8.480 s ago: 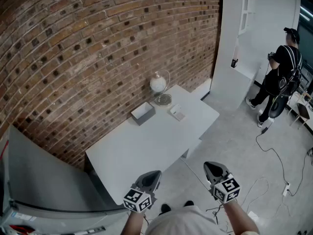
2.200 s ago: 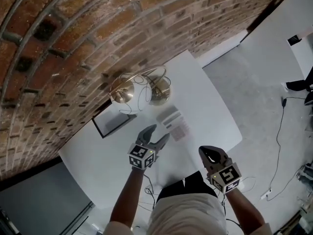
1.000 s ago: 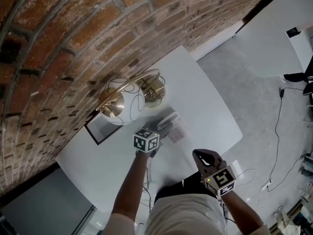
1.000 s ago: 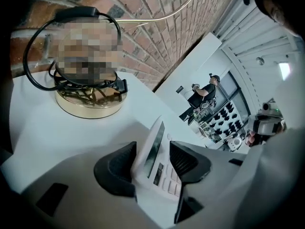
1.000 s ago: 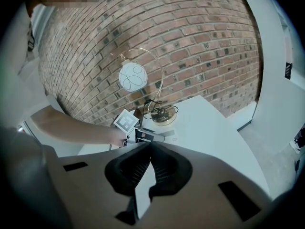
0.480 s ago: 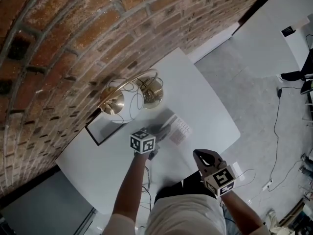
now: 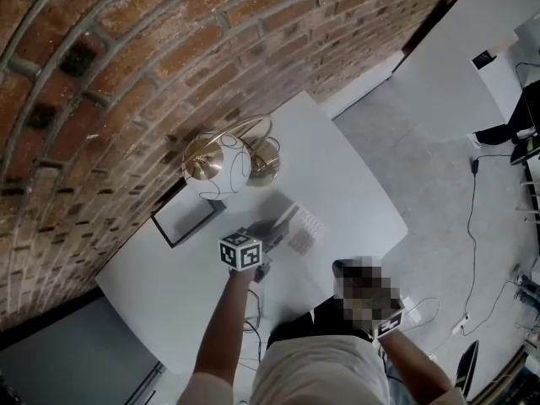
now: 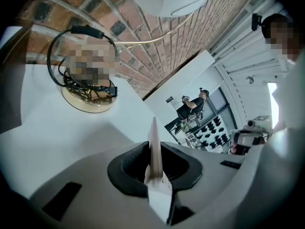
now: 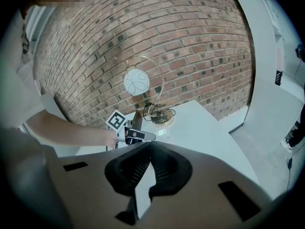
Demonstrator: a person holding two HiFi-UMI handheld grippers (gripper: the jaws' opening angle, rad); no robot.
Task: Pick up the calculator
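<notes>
1. Your left gripper (image 7: 270,229) has just been closing its jaws, and they pinch the calculator (image 7: 301,231) edge-on between them.
2. From the gripper's marker cube (image 7: 240,253), the calculator juts toward 2 o'clock, over the white table (image 7: 354,192).
3. At 11 o'clock from the calculator stands the globe lamp (image 7: 218,163).
4. Your right gripper (image 9: 149,146) holds nothing, its jaw tips pressed together.

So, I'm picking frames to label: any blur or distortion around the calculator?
Head view: calculator fairly sharp, brick wall bowed by the lens. Left gripper view: calculator edge-on, near end blurred, corners dark. Right gripper view: wall bulges, focus fine.
</notes>
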